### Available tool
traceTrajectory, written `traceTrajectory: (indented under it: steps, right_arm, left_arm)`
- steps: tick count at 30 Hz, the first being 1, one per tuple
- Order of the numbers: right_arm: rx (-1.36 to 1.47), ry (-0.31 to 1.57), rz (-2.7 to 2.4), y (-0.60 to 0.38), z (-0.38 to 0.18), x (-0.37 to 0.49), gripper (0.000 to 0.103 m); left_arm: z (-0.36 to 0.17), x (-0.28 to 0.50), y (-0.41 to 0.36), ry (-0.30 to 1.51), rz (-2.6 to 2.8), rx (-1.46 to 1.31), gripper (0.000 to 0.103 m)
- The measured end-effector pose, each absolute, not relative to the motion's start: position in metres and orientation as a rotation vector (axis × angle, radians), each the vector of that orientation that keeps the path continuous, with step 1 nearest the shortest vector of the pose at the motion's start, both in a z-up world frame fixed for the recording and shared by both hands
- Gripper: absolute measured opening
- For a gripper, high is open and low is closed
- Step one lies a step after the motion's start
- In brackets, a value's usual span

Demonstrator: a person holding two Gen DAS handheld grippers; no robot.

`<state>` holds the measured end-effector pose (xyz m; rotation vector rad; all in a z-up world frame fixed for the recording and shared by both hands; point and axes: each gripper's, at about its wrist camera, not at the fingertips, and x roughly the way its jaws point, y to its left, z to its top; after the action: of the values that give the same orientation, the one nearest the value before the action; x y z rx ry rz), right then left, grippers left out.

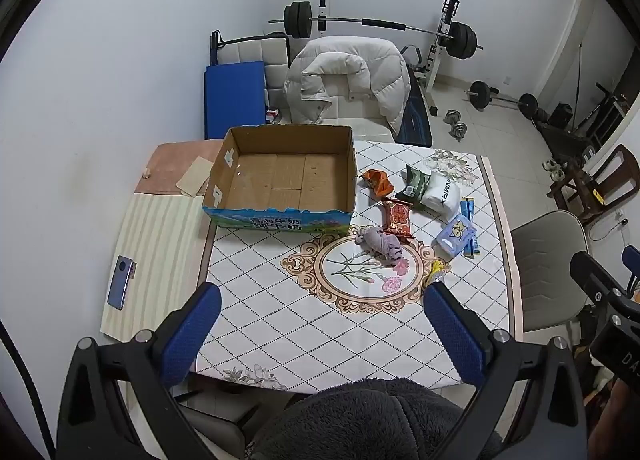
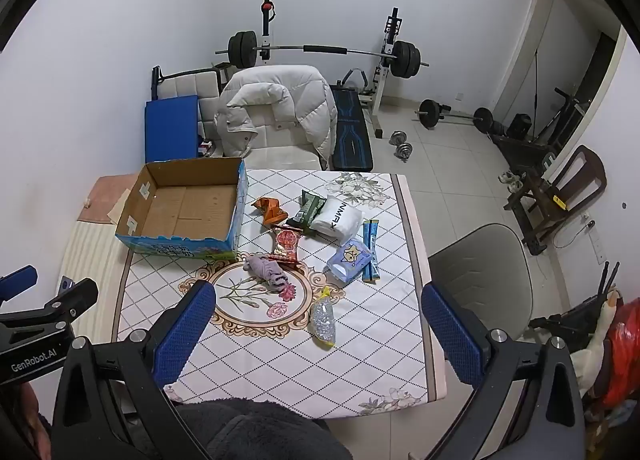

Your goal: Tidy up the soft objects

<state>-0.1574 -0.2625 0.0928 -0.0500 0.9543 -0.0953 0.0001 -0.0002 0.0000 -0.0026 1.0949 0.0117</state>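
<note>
Both tools hang above the near edge of the table (image 1: 168, 227) with nothing in them: the left gripper (image 1: 322, 334) has its blue fingers spread wide, and the right gripper (image 2: 316, 334) is spread just as wide

The soft things lie in a loose cluster right of centre in both views, all outside the open cardboard box (image 1: 288, 175), which sits in the upper left part of the table and looks empty. Nearest the box is the crumpled purple cloth (image 1: 380, 242), just off its lower right corner; its long axis runs diagonally from upper left down to lower right, toward the printed flowers. Just above it sits the red snack packet (image 1: 398, 217), and further right the white roll (image 1: 440, 191), the dark green packet (image 1: 414, 181), the orange packet (image 1: 376, 181) and the pale blue tissue pack (image 1: 456, 234). A small clear bag of beads (image 2: 323, 318) lies closest to the right gripper, almost straight ahead between its fingers

The cluster lies ahead and to the right of the left gripper but nearly dead ahead of the right one, so the right hand seems the nearer for a first pick, carrying leftward to the box. For the cloth, the fingers would best close across its diagonal
</note>
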Motion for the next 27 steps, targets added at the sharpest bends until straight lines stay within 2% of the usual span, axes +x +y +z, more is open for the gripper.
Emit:
traceTrajectory:
  steps: [18,27]
  right_arm:
    - [-0.062,0.953,-0.082,-0.255,0.092,-0.157,0.103]
    - [-0.079,0.973,-0.066,-0.250,0.087,-0.155,0.103]
  left_arm:
    - [0.003,-0.002,0.011,1.077,0.046,0.003,0.103]
    - [-0.012,-0.001,0.011,1.148,0.014,-0.015,0.103]
